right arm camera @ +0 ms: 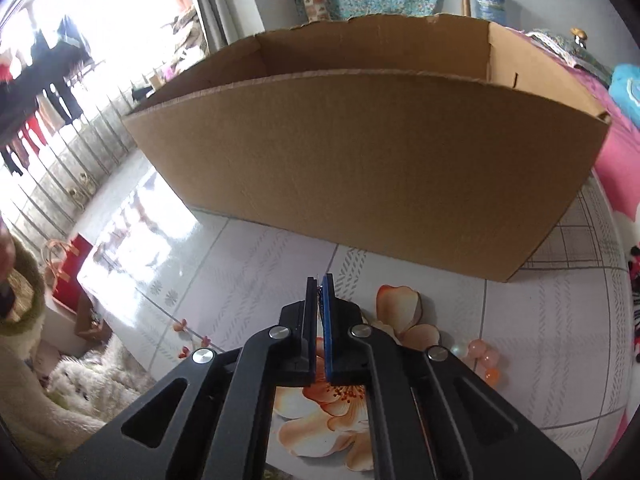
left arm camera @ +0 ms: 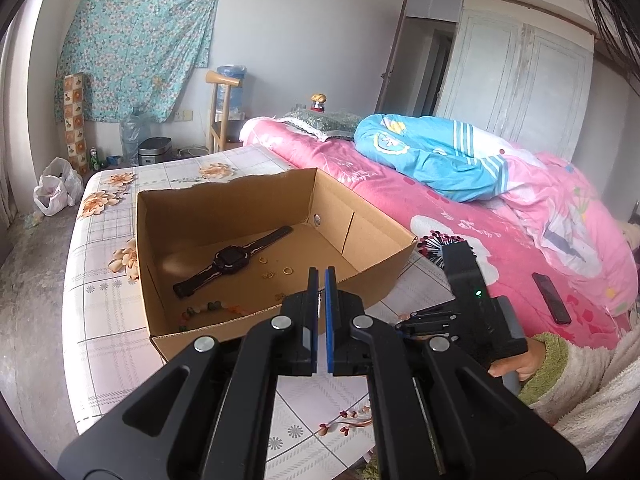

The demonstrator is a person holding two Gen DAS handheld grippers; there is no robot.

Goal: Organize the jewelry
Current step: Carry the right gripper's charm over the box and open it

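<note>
An open cardboard box (left arm camera: 192,190) stands on the flowered table (left arm camera: 104,320). Inside lie a black watch (left arm camera: 232,260), small gold rings (left arm camera: 287,270) and a string of coloured beads (left arm camera: 208,308) by the near wall. My left gripper (left arm camera: 322,276) hovers shut just over the box's near rim. My right gripper (right arm camera: 320,280) is shut and points down at the table in front of the box's outer wall (right arm camera: 360,160). A tiny dark speck shows between its pads, too small to identify. Pink beads (right arm camera: 484,356) lie on the table to its right.
A bed with a pink quilt (left arm camera: 400,200) and a blue blanket (left arm camera: 440,152) runs along the table's right side, with a dark phone (left arm camera: 551,298) on it. A person's hand in a fluffy sleeve (left arm camera: 516,364) holds the right gripper. The floor drops away on the left.
</note>
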